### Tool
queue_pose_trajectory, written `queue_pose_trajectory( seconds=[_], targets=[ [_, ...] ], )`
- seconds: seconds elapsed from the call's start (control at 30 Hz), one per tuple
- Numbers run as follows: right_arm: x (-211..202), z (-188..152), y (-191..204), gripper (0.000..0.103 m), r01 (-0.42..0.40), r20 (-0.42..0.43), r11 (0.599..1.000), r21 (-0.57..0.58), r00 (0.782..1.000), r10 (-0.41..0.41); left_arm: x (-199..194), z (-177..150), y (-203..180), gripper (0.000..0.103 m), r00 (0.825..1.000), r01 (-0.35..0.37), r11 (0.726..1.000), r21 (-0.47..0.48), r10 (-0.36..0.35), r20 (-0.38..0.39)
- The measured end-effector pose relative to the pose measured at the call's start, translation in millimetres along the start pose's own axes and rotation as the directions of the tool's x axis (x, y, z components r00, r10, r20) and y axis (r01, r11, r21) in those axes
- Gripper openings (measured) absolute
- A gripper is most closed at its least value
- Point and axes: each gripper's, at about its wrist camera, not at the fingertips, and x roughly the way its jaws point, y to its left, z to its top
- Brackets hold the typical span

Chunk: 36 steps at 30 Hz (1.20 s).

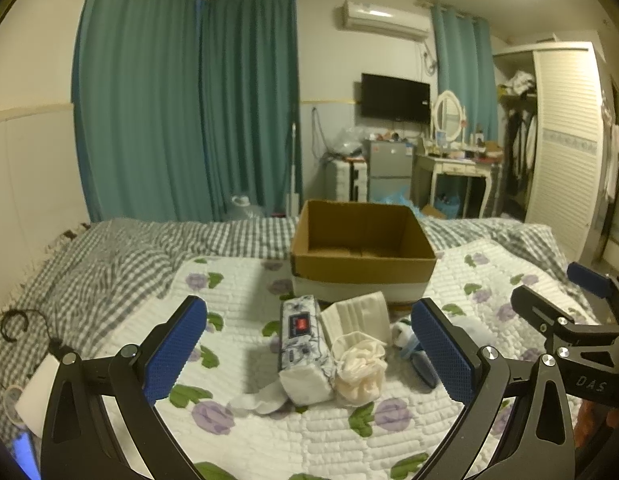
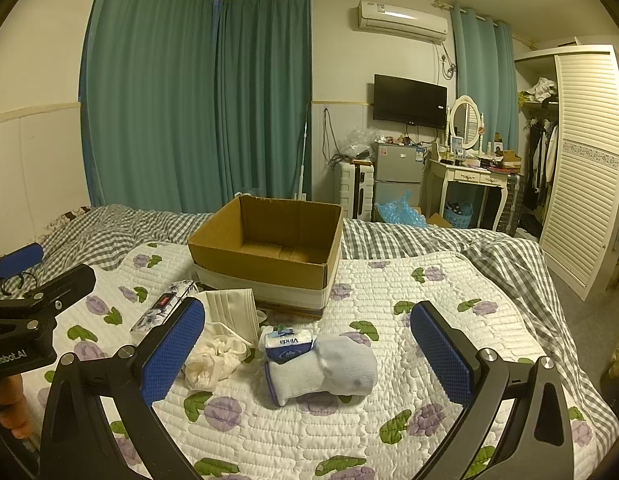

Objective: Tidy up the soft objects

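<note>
An open, empty cardboard box [image 1: 363, 252] [image 2: 265, 248] stands on the floral quilt. In front of it lie a patterned tissue pack [image 1: 303, 352] [image 2: 165, 304], folded white cloth [image 1: 359, 314] [image 2: 233, 308], a cream ruffled scrunchie [image 1: 361, 372] [image 2: 215, 356], a small blue Vinda tissue pack [image 2: 287, 346] and pale blue socks [image 2: 329, 368] [image 1: 409, 340]. My left gripper [image 1: 309, 354] is open above the tissue pack and scrunchie. My right gripper [image 2: 307, 354] is open above the Vinda pack and socks. Both are empty.
A checked sheet [image 1: 121, 256] covers the bed's far side. A cable and a white device [image 1: 37, 388] lie at the left edge. Beyond the bed stand a fridge [image 2: 397, 176], a dressing table [image 2: 473, 176] and a wardrobe [image 2: 581, 168].
</note>
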Motion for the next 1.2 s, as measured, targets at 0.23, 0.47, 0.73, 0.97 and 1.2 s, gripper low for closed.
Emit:
queue_pose_trajectory(
  seconds=[0.23,0.47,0.73,0.97,1.2],
  targets=[
    [-6.5,6.8,1.4,0.103,-0.010,0.011,1.000,0.001,1.000,0.010,-6.9,6.2,-4.8,0.103,1.000,0.007,1.000,0.011,-0.007,0.018],
    [-11.2,20.0,7.0,0.103,-0.012,0.004,0.999,-0.036,1.000,0.012,-19.2,20.0,-8.8,0.103,0.999,0.000,1.000,0.032,-0.001,0.042],
    [14.8,42.4,12.1,0.103,-0.045,-0.064,0.988,-0.149,0.997,0.036,-1.0,38.0,-6.5,0.103,1.000,-0.010,0.999,0.045,0.010,0.016],
    [81.2,29.8,13.3,0.097,-0.085,-0.191,0.976,-0.198,0.980,0.047,62.1,11.8,-4.0,0.097,0.989,-0.050,0.995,0.088,0.062,-0.133],
    [147.2,-12.2,7.3,0.088,-0.144,-0.356,0.984,-0.108,0.930,0.097,123.3,-26.9,1.1,0.090,0.952,-0.053,0.998,0.042,0.063,-0.300]
  ],
)
